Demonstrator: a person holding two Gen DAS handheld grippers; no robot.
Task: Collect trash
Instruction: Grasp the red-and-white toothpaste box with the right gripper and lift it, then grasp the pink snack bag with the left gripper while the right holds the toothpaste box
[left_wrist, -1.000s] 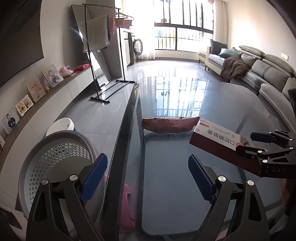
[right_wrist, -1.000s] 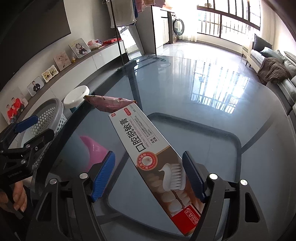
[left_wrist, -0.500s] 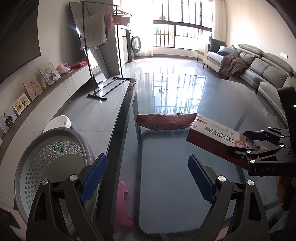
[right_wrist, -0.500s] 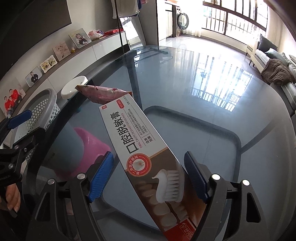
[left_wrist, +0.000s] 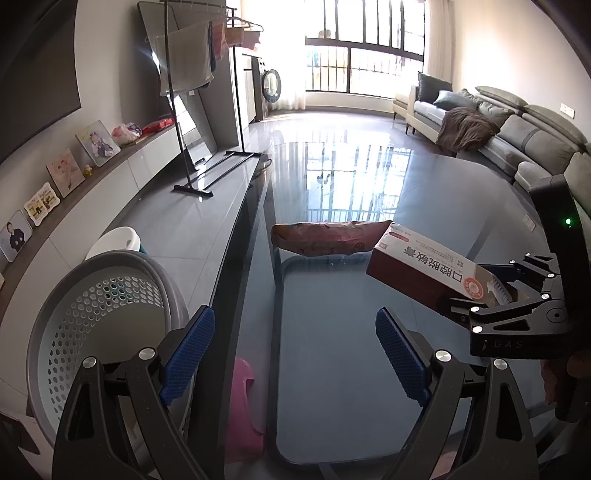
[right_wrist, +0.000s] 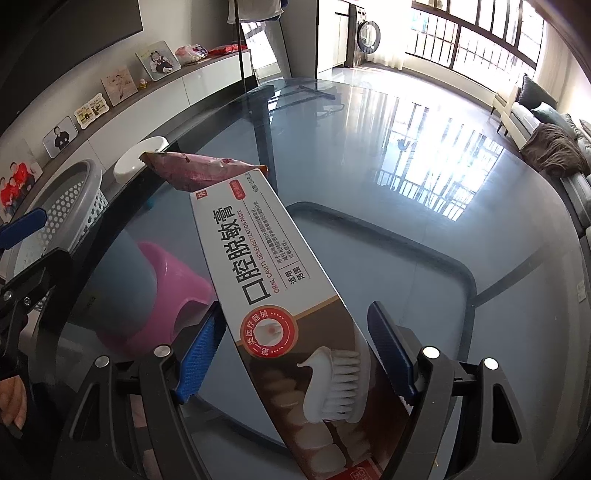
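**Toothpaste box about to be gripped**

Left wrist view: the left tongs hang released above the bench, basket alongside.

Right wrist view: the right tongs straddle the toothpaste box, unclenched; next, squeeze and carry it basketward.

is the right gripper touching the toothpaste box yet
Cannot tell. In the right wrist view the toothpaste box lies between the open right gripper pads, but perspective hides whether either pad meets it.

The left tongs gape empty above the glass table. A pink wrapper lies ahead, touching the toothpaste box between the right tongs' fingers. A basket stands left.
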